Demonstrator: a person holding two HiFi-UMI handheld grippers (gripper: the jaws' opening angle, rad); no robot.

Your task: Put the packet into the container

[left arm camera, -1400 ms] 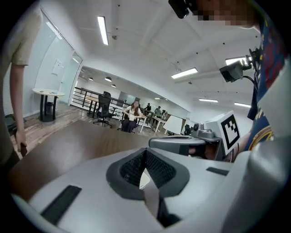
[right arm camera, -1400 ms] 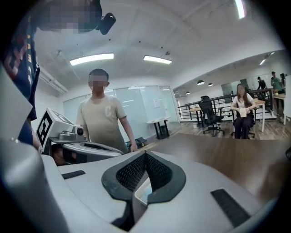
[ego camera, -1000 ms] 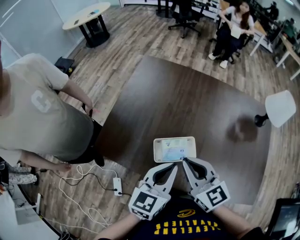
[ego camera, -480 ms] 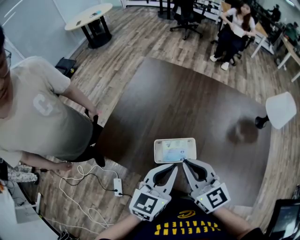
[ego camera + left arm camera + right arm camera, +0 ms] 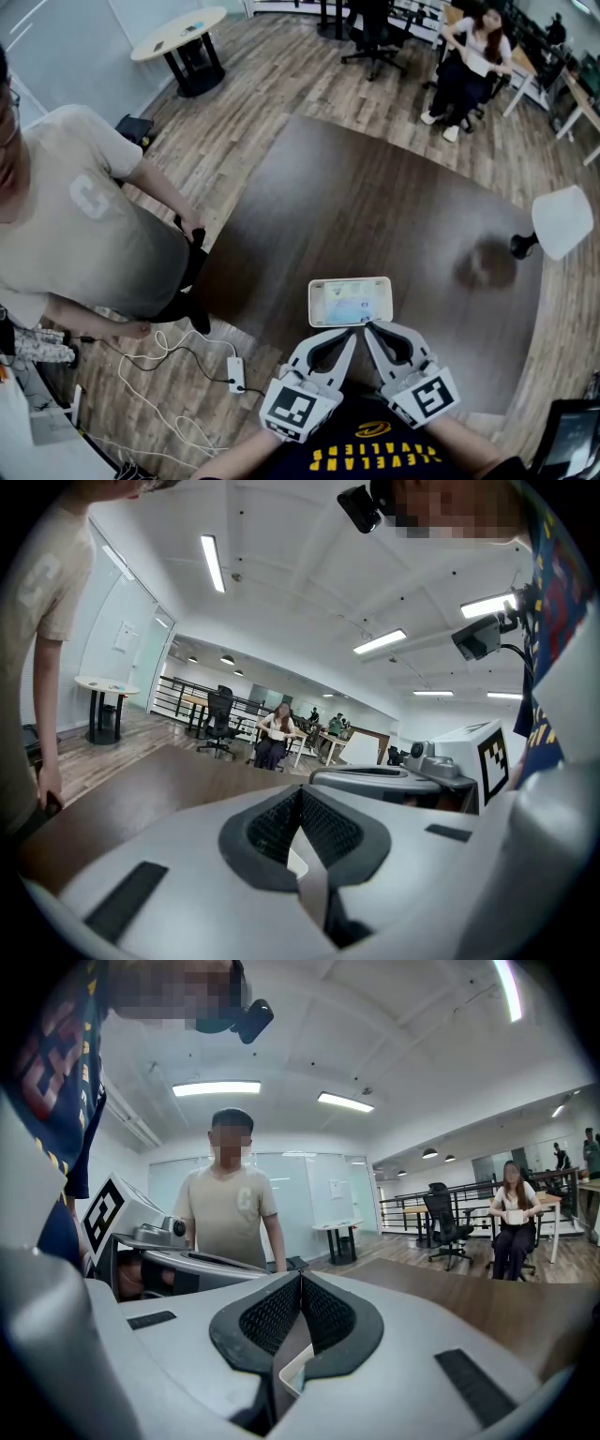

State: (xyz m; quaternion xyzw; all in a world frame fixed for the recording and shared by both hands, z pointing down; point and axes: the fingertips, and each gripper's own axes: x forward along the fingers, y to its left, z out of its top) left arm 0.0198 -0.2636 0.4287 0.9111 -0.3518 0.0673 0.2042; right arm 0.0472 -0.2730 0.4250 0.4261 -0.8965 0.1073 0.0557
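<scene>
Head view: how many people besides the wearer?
2. A standing person in a beige T-shirt is at the left edge of the table. A seated person is at the top right. Others may be hidden farther back.

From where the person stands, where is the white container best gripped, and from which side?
Likely the near long rim, approached from the person's side. The container lies flat and open-topped on the table, so its thin raised rim is what the jaws can pinch. The left gripper and right gripper both sit closed at that edge, so it is the shortest approach.
</scene>
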